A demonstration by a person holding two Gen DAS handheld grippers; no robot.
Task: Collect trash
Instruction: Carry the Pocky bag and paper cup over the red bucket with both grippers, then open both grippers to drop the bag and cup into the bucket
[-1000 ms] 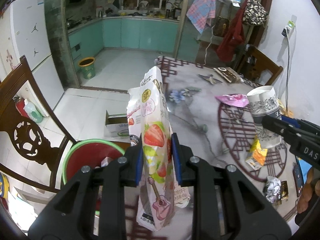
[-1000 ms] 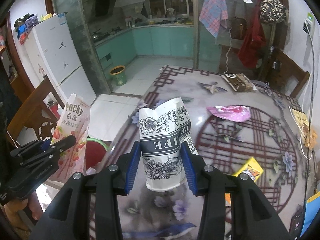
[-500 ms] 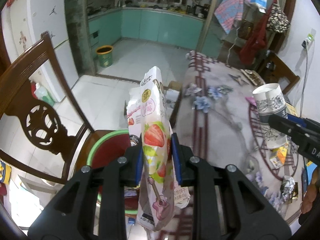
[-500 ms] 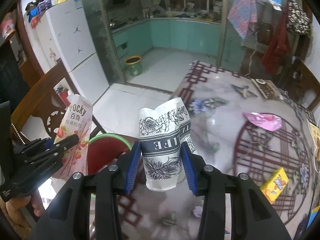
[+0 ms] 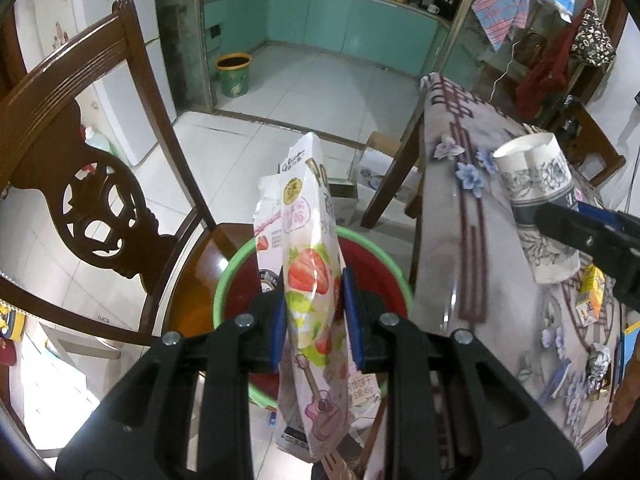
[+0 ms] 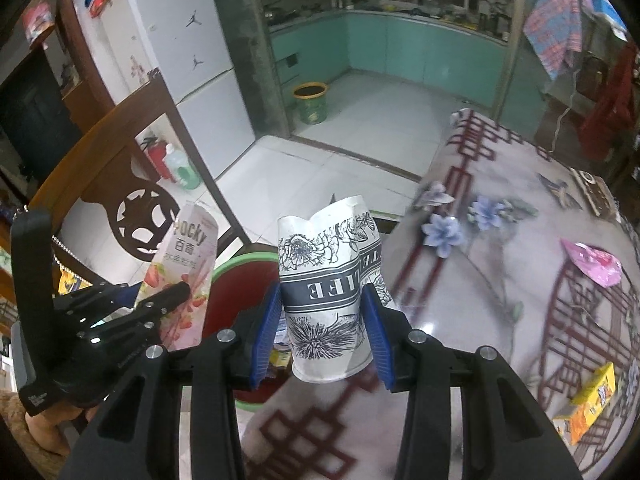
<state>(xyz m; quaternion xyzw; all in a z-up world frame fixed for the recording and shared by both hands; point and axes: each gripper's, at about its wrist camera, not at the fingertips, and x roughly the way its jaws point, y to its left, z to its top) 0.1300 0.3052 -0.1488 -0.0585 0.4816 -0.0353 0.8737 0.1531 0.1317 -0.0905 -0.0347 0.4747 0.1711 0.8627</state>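
My left gripper is shut on a strawberry snack box, pink and white, held upright over a red basin with a green rim that sits on a wooden chair seat. My right gripper is shut on a crumpled paper cup with black flower print, held upside down near the table's left edge, above the basin. The same cup shows at the right of the left wrist view, and the snack box at the left of the right wrist view.
A carved wooden chair back rises left of the basin. The flowered table carries a pink wrapper, a yellow box and crumpled foil. A cardboard box lies on the tiled floor; a yellow-rimmed bin stands farther off.
Both grippers have carried their loads leftward off the table toward the basin, which now lies directly below the snack box. Grips have stayed the same.
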